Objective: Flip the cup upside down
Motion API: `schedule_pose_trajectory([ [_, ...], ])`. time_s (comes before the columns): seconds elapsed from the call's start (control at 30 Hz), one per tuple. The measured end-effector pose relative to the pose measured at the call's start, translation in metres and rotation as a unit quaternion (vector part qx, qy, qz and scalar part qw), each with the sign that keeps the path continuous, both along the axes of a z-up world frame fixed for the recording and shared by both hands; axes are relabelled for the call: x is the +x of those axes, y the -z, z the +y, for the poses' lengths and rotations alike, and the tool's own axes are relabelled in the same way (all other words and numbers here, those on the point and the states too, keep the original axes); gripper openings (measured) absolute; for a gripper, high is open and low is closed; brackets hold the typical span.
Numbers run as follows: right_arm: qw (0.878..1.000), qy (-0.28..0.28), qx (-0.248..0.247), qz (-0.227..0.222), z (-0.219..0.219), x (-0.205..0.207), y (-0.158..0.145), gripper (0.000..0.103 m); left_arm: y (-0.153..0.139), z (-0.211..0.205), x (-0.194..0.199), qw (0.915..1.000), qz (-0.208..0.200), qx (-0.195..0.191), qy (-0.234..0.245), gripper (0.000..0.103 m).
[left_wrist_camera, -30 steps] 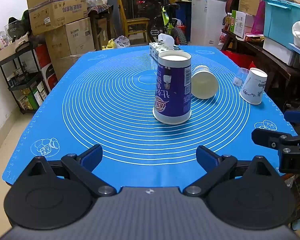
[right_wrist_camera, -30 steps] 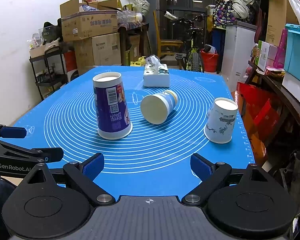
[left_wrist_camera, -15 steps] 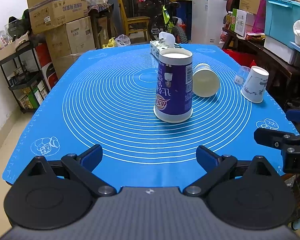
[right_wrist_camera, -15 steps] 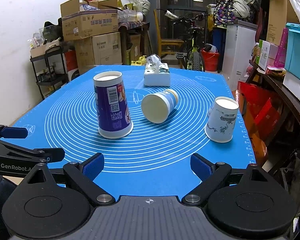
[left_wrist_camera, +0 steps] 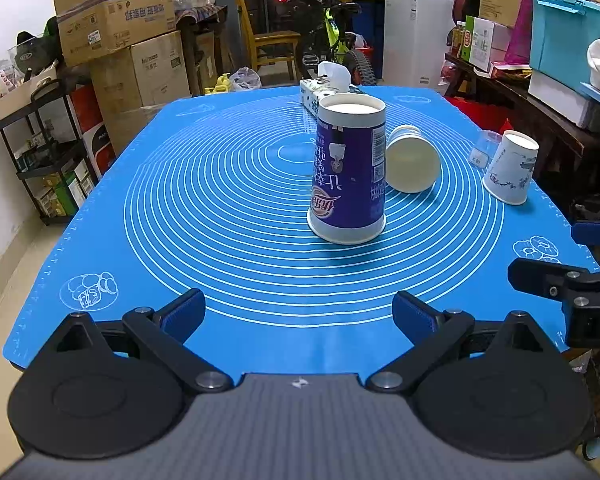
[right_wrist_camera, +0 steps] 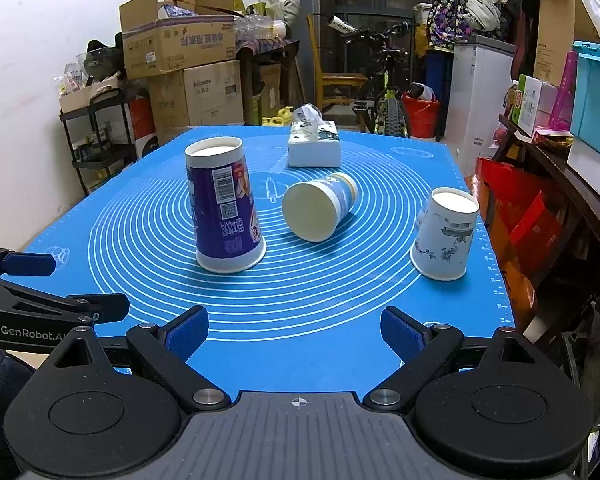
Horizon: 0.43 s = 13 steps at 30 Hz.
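I hold both tools back at the near edge, my left gripper (left_wrist_camera: 298, 312) and right gripper (right_wrist_camera: 294, 330) spread wide and empty. Two cups already stand mouth-down: the purple cup (right_wrist_camera: 224, 206) at eleven o'clock from my right gripper, the white cup (right_wrist_camera: 446, 234) at one. The fallen cup (right_wrist_camera: 318, 210) lies on its side at twelve, so I judge it comes next: reach, pinch its wall, turn it over. The blue mat (right_wrist_camera: 300, 304) covers the table; a tissue box (right_wrist_camera: 314, 144) sits beyond, cardboard boxes (right_wrist_camera: 180, 44) and a bicycle (right_wrist_camera: 384, 92) behind.

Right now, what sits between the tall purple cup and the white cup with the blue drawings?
A small paper cup lying on its side sits between the purple cup and the white cup, clearest in the right wrist view.
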State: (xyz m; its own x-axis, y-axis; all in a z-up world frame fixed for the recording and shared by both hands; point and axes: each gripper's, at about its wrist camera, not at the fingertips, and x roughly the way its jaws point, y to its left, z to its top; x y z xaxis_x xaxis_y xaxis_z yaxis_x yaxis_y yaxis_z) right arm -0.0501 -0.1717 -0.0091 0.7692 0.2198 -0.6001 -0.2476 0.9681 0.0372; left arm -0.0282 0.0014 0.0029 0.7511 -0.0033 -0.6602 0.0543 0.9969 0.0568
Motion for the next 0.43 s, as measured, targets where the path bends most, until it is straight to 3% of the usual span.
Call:
schedule_pose_trajectory([
  [0.43,1.0,0.002,0.001,0.002,-0.0016,0.0011,-0.0003,0.094,0.0023,-0.0011,0.0009,1.0,0.002,0.001,0.002,0.099],
])
